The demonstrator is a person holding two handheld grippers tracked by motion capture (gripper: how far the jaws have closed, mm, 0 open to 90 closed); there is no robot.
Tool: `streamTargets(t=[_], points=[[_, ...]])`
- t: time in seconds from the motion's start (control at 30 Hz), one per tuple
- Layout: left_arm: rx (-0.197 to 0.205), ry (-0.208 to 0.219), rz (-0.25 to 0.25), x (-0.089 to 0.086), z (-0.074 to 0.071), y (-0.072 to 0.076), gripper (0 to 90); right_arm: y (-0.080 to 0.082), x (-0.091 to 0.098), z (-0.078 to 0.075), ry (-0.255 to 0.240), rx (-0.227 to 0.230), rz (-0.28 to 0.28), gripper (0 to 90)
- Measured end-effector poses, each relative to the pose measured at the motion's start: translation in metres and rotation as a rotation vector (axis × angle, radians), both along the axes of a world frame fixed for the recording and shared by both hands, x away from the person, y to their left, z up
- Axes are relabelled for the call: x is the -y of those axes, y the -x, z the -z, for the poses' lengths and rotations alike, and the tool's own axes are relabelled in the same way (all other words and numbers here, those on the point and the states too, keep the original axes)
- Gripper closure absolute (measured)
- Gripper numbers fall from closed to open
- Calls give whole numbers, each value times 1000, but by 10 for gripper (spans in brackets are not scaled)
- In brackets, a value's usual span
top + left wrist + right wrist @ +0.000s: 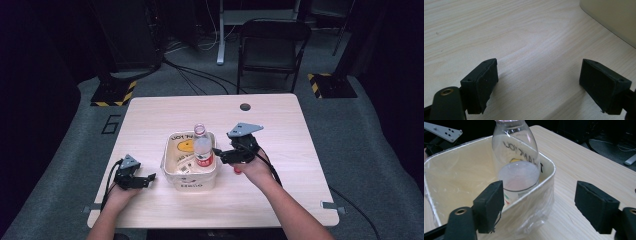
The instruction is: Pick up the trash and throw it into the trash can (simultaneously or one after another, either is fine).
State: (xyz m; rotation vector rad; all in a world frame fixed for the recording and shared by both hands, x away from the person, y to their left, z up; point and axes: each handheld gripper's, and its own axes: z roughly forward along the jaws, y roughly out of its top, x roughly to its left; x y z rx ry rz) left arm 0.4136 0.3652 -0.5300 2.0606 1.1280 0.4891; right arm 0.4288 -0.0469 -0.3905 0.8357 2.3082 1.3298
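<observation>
The high view shows the whole surface (150, 115): a cream tub (190, 182) at centre, a clear bottle (202, 147) upright inside at its 3 o'clock wall. The right claw (218, 152) sits just outside that wall, jaws apart, gripping nothing. The right gripper view reveals plastic film lining the tub and cuts off the bottle's cap. The left claw (539, 82), at 9 o'clock, stands wide open, empty. Other tub contents are indistinct.

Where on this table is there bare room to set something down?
The table is bare behind the tub, toward the round hole, and along its right edge. It is crowded at the tub, where the bottle stands between the right gripper and left gripper.
</observation>
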Motion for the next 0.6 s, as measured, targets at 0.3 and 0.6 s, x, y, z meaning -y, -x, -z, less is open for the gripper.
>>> streamTargets(t=[0.3, 0.6], points=[[1, 0, 0, 0, 0, 0, 153, 5, 20, 13, 8, 3, 20, 306], [0, 0, 0, 0, 0, 0, 153, 8, 32, 28, 15, -16, 51, 313]])
